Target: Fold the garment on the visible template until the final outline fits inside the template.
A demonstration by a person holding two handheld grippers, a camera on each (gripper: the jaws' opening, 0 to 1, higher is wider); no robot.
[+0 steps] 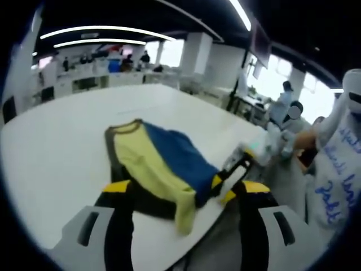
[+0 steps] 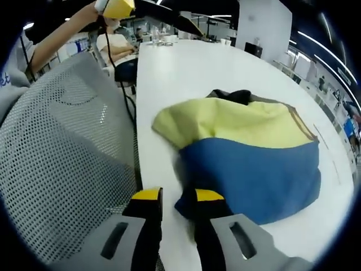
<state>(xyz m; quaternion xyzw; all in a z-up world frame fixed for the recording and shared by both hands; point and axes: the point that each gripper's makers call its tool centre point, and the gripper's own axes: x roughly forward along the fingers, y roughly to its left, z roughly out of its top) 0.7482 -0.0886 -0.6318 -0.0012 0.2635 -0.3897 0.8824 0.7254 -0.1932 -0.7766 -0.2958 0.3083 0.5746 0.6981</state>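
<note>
The garment [image 1: 163, 164] lies on the white table [image 1: 62, 141] near its edge, bunched and partly folded. It has a yellow panel [image 2: 237, 121], a blue panel [image 2: 259, 175] and dark trim. One yellow sleeve end [image 1: 184, 212] reaches the table edge. My left gripper [image 1: 183, 187] hovers on the near side of the garment, open wide, with nothing between its jaws. My right gripper [image 2: 179, 196] is at the blue corner. Its jaws stand narrowly apart around the cloth, with a strip of table showing beside one jaw. The right gripper [image 1: 223, 188] also appears in the left gripper view at that corner.
A grey mesh chair back [image 2: 62, 147] stands close against the table edge. A person's arm [image 2: 56, 31] reaches over it. A person in white with blue writing [image 1: 338, 175] stands at the table's side. The far half of the table [image 2: 192, 68] is bare.
</note>
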